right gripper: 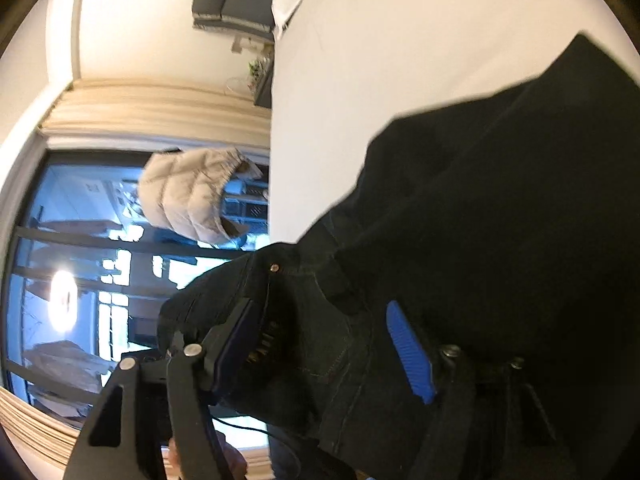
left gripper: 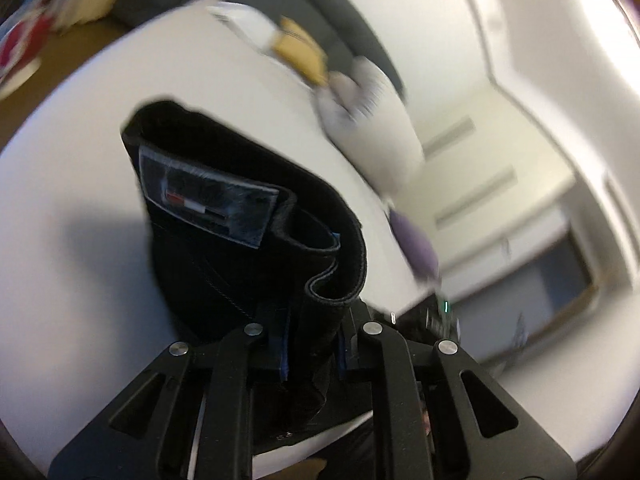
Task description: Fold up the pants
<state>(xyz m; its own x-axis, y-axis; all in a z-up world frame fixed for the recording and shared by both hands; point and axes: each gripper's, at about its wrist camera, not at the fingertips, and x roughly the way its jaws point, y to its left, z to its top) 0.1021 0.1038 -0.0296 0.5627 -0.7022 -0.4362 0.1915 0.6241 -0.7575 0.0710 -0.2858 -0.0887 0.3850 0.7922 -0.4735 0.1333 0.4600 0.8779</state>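
The black pants (left gripper: 240, 208) hang bunched from my left gripper (left gripper: 312, 320), which is shut on the waistband; a label patch (left gripper: 208, 196) faces the camera, above the white surface (left gripper: 80, 140). In the right wrist view the pants (right gripper: 500, 200) spread over the same white surface (right gripper: 380, 60). A pocket corner with a rivet (right gripper: 274, 267) lies between the fingers of my right gripper (right gripper: 324, 344). Its jaws stand wide apart and the blue pad (right gripper: 408, 352) shows bare, not pressing on the cloth.
Along the far edge of the white surface lie a yellow item (left gripper: 300, 52), a pale cloth (left gripper: 360, 96) and a purple item (left gripper: 416, 244). A dark grey cushion (right gripper: 232, 0) is beyond. A beige puffer jacket (right gripper: 192, 196) hangs before a large window (right gripper: 80, 260).
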